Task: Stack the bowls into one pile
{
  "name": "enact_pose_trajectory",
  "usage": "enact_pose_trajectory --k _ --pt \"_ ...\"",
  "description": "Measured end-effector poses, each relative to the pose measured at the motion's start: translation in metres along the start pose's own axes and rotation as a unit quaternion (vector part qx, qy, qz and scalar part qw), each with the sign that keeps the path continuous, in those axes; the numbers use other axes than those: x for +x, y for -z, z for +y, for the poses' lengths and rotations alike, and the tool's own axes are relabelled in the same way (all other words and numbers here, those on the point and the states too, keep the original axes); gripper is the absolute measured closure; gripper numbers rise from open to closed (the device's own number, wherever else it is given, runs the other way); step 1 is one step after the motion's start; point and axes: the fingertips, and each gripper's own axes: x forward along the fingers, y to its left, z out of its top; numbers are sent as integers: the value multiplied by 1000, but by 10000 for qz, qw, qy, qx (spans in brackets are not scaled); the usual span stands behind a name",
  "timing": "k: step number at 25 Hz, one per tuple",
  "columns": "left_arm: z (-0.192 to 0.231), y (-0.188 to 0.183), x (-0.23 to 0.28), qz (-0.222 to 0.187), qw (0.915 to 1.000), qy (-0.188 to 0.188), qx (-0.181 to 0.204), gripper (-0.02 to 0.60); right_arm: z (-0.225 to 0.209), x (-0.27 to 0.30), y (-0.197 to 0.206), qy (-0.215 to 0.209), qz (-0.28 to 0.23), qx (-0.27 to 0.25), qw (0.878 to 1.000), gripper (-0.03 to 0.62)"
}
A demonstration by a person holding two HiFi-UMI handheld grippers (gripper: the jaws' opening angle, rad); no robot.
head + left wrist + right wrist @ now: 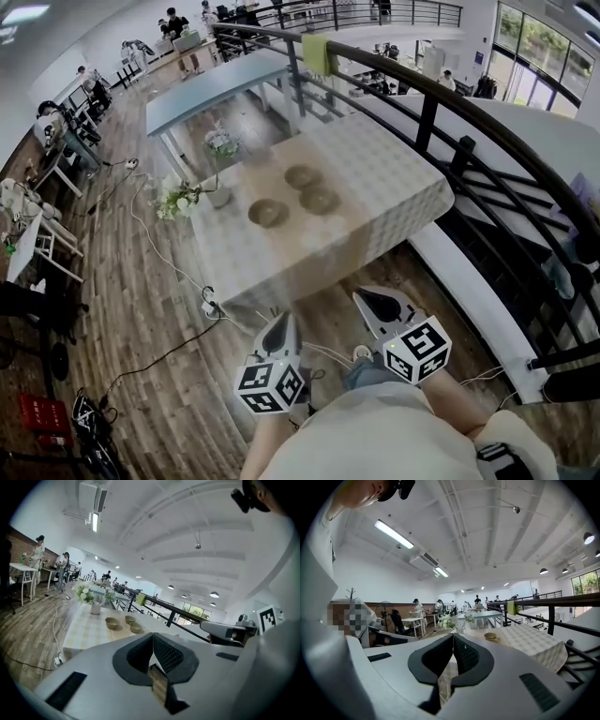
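Hovering short of the table (394,178): left gripper (281,321) jaws together, empty; right gripper (364,296) likewise. Three bowls (302,176) sit apart mid-table; right gripper view shows only one clearly.

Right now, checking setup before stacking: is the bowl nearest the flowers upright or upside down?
Upright: the bowl rests on the table, open side up, its hollow visible from above.

Head view: from above, looking steeply down on the table (375,178) ahead. Both gripper views: low, nearly level, facing that same table and bowls (320,200) from well off.
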Motion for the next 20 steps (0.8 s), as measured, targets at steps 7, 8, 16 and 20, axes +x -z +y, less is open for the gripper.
enact_pose_trajectory --k 7,8,16,20 --pt "-9 -29 61 -157 9998 -101 7 577 -57 30 -22 -181 -41 -108 9998 592" --pt "-10 -32 69 -169 9998 -115 6 577 -64 34 -24 -213 -39 -123 9997 592" --pt "-18 -39 124 -141 9995 -249 -122 577 -109 58 -32 -510 0 -262 9984 592" --pt "-22 -43 147 -115 9994 -287 -160 577 -134 68 -33 -549 35 -225 9982 592"
